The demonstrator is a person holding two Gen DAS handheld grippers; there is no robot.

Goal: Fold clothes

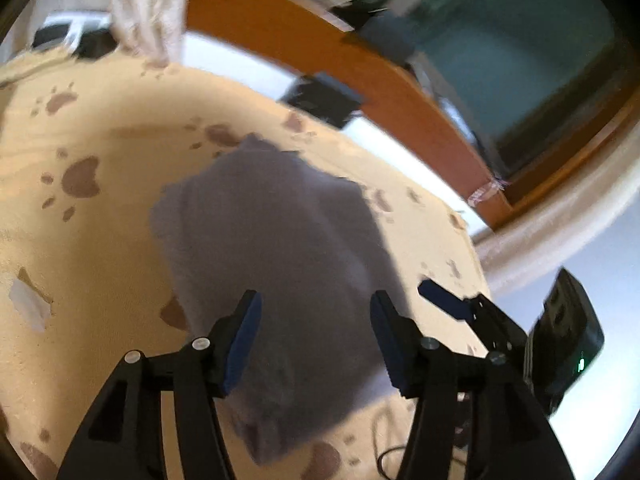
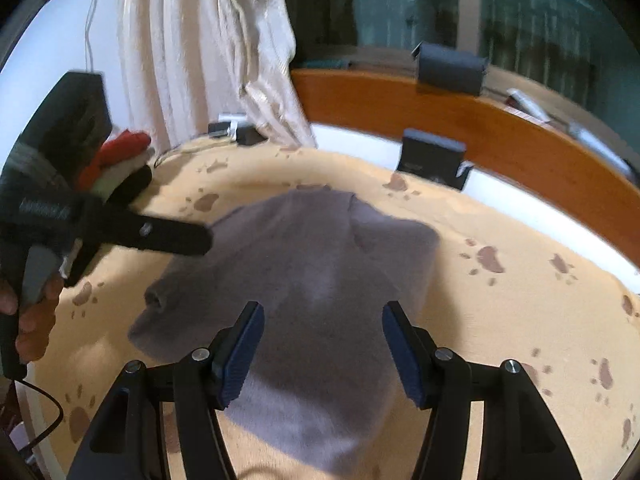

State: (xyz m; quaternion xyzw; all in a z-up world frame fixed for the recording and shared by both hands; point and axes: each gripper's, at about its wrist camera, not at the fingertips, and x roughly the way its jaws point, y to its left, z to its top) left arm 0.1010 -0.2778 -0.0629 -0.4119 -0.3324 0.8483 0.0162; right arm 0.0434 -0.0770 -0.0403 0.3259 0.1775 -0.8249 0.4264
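Note:
A grey-lilac garment [image 1: 276,248] lies folded in a loose heap on a cream blanket [image 1: 100,240] with brown paw prints. It also shows in the right wrist view [image 2: 320,280]. My left gripper [image 1: 316,340] is open and empty, its jaws spread just above the garment's near part. My right gripper [image 2: 322,350] is open and empty, also over the garment's near edge. The right gripper's blue-padded finger shows at the right of the left wrist view [image 1: 442,300]. The left gripper's black body [image 2: 120,228] shows at the left of the right wrist view, over the garment's left edge.
An orange wooden bed frame [image 2: 480,136] borders the far side, with black boxes [image 2: 432,156] by it. A cream curtain [image 2: 208,52] hangs at the back left. Red and white cloth [image 2: 120,156] lies at the left. A cable [image 2: 44,420] runs near the front left.

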